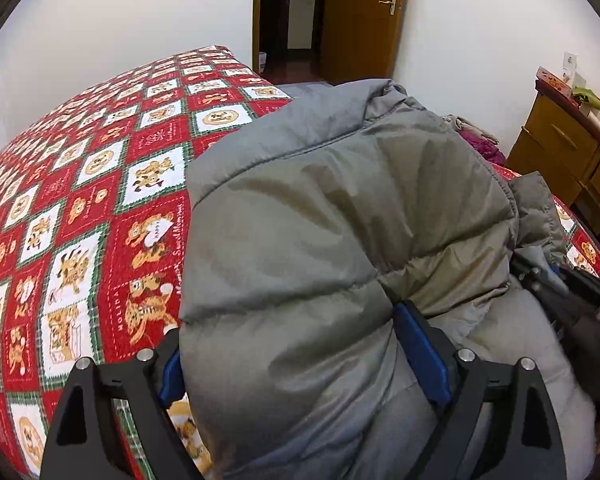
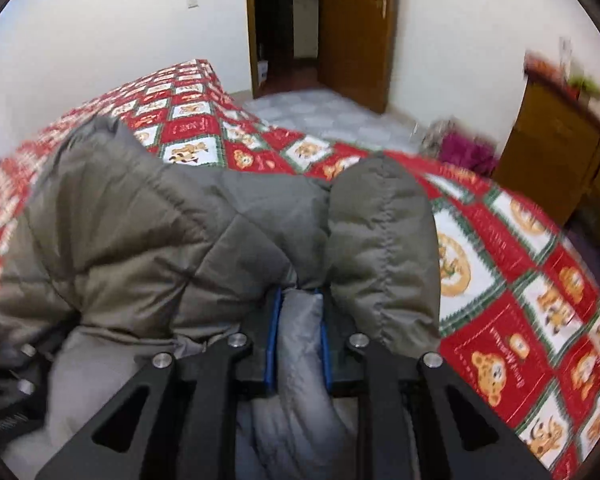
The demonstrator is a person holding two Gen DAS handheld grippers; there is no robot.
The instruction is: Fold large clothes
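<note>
Both grippers are carrying a fold: the left gripper (image 1: 300, 364) and right gripper (image 2: 298, 332) are pinching the jacket (image 1: 340, 220). Next, lowering it toward 12 o'clock onto the quilt (image 1: 80, 200).

Both wrist views sit low and close behind a puffy grey-olive quilted jacket (image 1: 340, 240) (image 2: 160, 232), facing across the red-and-white bear-print bedspread (image 1: 80, 200) (image 2: 520, 280) toward the open brown wooden door (image 1: 360, 20) (image 2: 352, 32). These three are common to both views.

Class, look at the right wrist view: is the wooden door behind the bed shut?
No. The wooden door stands swung open, leaving a dark doorway beside it that leads into another room.
</note>
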